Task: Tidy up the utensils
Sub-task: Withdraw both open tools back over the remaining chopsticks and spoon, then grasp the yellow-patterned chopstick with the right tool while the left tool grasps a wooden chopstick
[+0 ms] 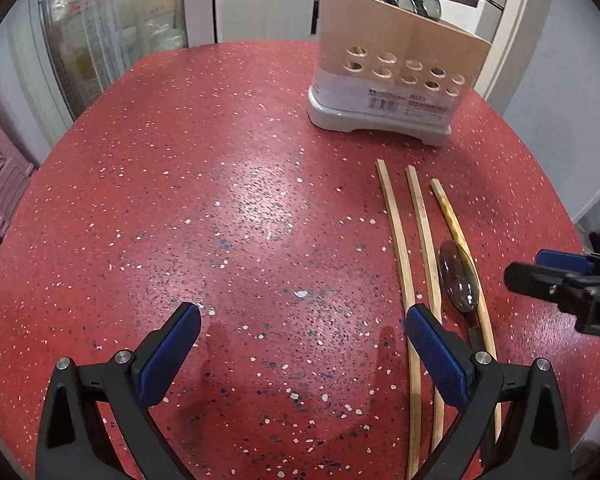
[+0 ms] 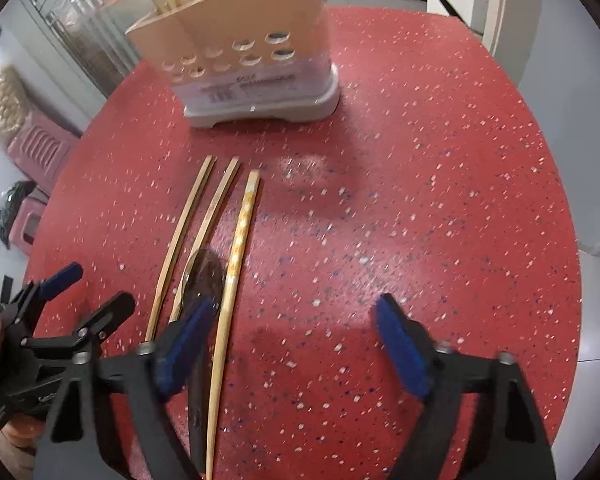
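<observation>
Right, three thin bamboo chopsticks lie side by side on the table, slightly curved by the lens: left chopstick (image 1: 400,248), middle chopstick (image 1: 424,240), right chopstick (image 1: 454,224), the last one glossier, with a yellow-brown mottled finish. Metal spoon (image 1: 460,280) sits bowl-up between the middle and right sticks, shiny oval bowl, dark handle running toward 6 o'clock; it appears to touch the right stick. At 12 to 1 o'clock from the sticks stands the utensil holder (image 1: 392,60): beige upper wall punched with round holes, white plastic footed base, barcode sticker on front, ladles and more chopsticks poking out of the top. Table (image 1: 220,200) is round, red, speckled with white and dark flecks, glossy. Left gripper (image 1: 302,322) hovers low at 6 o'clock, black frame, blue rubber pads, jaws spread wide, holding nothing; its right pad overlaps the left and middle sticks in view. Right gripper (image 2: 296,316) jaws also spread, empty, left pad just over the spoon.
</observation>
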Action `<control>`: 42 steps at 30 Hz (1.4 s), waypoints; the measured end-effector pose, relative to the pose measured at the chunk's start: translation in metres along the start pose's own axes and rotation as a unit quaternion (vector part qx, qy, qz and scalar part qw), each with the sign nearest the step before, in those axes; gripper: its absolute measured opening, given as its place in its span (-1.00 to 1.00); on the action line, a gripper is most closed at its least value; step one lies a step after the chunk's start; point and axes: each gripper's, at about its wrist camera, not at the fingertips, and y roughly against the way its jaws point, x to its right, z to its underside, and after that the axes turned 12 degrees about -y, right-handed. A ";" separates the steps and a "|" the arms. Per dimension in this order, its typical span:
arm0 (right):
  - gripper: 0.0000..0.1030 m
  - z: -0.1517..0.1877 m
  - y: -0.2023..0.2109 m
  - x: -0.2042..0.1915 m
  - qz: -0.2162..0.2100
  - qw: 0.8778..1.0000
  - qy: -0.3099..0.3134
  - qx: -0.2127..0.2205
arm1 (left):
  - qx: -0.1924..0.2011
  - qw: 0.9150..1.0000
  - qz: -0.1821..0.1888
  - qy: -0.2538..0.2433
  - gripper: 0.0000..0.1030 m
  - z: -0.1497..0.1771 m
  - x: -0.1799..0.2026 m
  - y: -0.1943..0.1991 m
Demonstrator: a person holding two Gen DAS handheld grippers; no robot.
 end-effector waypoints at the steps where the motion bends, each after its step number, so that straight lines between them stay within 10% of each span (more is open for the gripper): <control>1: 0.54 0.002 -0.003 -0.001 0.000 1.000 0.003 -0.005 | -0.003 1.000 0.002 -0.003 1.00 0.000 0.003 -0.001; 42: -0.06 0.000 -0.032 -0.040 0.076 0.988 0.128 -0.040 | -0.044 0.998 -0.001 -0.055 1.00 -0.031 0.020 -0.027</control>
